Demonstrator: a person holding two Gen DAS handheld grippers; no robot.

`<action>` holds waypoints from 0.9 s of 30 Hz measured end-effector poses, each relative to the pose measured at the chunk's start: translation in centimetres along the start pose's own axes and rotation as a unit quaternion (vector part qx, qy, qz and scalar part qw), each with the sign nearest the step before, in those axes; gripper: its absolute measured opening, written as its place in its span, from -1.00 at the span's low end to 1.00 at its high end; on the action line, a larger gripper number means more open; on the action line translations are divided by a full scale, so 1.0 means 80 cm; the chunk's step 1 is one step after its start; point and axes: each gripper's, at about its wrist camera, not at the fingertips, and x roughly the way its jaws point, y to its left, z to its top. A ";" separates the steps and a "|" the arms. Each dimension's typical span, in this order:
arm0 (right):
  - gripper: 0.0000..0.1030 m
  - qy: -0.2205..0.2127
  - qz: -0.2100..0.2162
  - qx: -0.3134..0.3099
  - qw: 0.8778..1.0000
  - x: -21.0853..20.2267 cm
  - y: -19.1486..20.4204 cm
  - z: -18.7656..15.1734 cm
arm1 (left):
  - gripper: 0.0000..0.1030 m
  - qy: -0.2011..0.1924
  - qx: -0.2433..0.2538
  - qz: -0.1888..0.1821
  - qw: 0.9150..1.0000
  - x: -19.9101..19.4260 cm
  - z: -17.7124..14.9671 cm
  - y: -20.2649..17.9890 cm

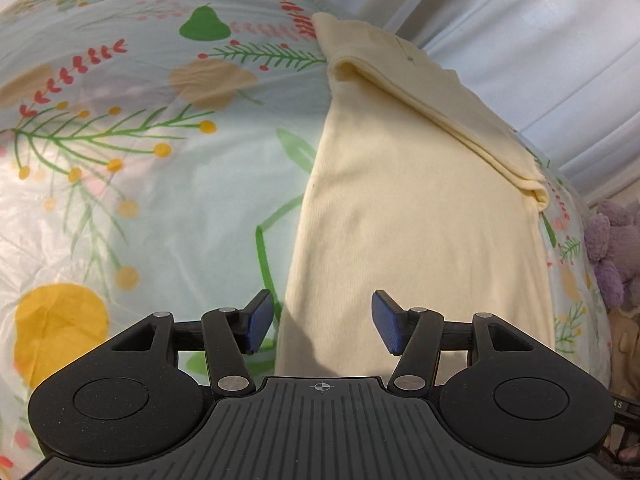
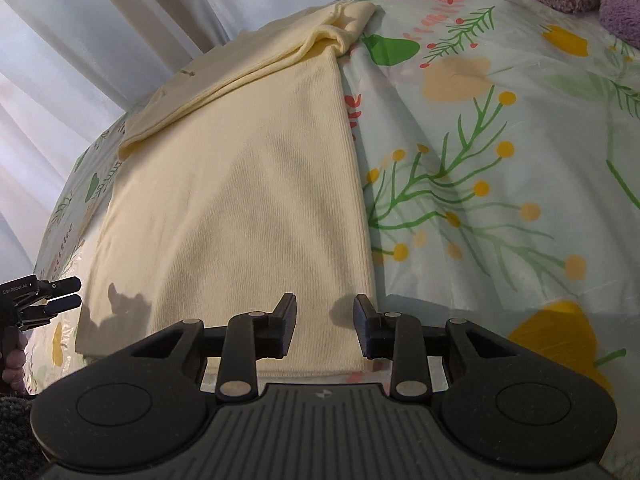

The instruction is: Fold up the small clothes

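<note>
While both jaws gape empty, the cream garment (image 2: 240, 208) stretches lengthwise ahead; right hand-held gripper (image 2: 325, 330) nearest its hem, left hand-held gripper (image 1: 322, 322) alongside.

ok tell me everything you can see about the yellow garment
The garment is pale cream-yellow, a fine ribbed knit by the look of it. It lies flat on the floral cloth as a long, narrow, already folded strip. Its far end is doubled over in a layered flap with a small dark mark. The near hem sits just ahead of both open tools, left and right; neither grips it. Their shadows fall across it.
</note>
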 end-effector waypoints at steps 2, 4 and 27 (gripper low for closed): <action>-0.41 0.005 0.006 0.006 1.000 -0.002 -0.004 -0.007 | 0.09 0.008 0.002 -0.003 1.000 -0.002 -0.011 0.001; -0.40 0.006 0.006 0.006 1.000 -0.005 -0.006 -0.011 | 0.07 0.015 -0.001 -0.006 1.000 -0.004 -0.019 0.000; -0.53 0.008 0.044 0.095 0.994 -0.005 -0.046 -0.018 | -0.79 0.061 -0.015 -0.069 0.996 0.002 -0.041 0.017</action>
